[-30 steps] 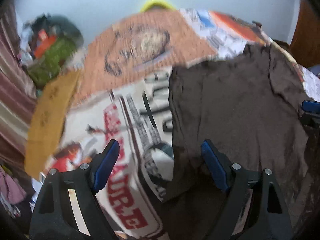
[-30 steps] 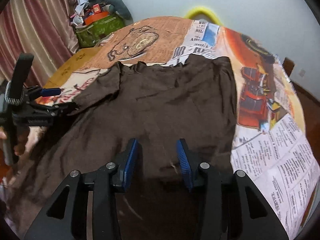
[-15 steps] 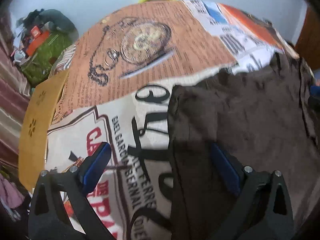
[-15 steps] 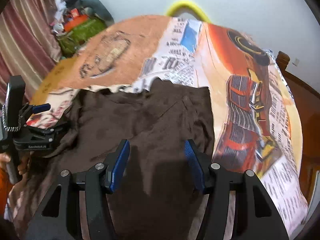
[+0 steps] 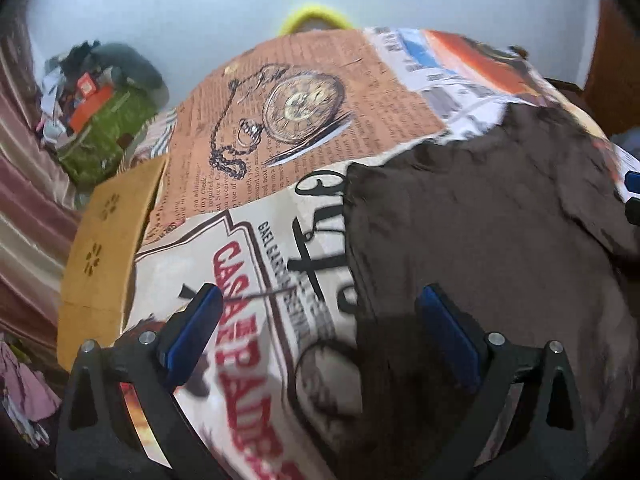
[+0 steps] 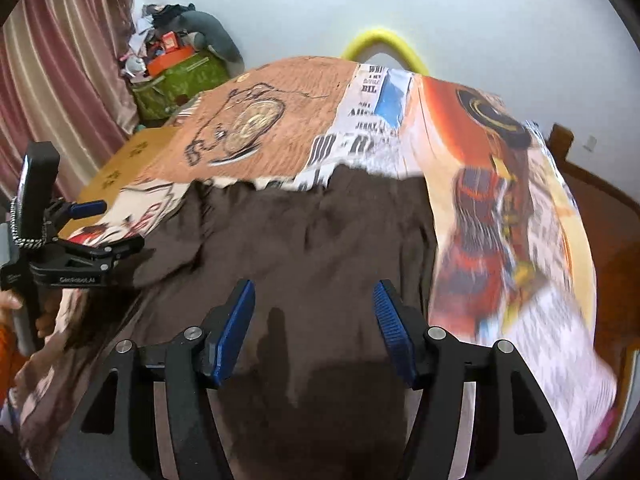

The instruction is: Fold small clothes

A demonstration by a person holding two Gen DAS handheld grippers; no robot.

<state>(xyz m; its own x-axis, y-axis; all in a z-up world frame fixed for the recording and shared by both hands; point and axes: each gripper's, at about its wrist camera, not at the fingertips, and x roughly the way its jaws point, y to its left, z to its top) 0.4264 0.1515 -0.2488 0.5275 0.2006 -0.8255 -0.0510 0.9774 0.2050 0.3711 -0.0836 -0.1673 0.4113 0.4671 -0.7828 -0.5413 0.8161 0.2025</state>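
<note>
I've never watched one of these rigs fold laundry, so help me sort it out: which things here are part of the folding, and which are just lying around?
Part of the job:
- brown shirt, spread flat
- left gripper, open
- right gripper, open
- printed table cover, the work surface

Just lying about:
- green bag of clutter
- yellow hoop behind the table
- striped curtain

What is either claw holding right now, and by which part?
Nothing. The left claw and the right claw both stand open above the dark brown cloth garment, which lies spread on the newspaper-print tablecloth.
</note>
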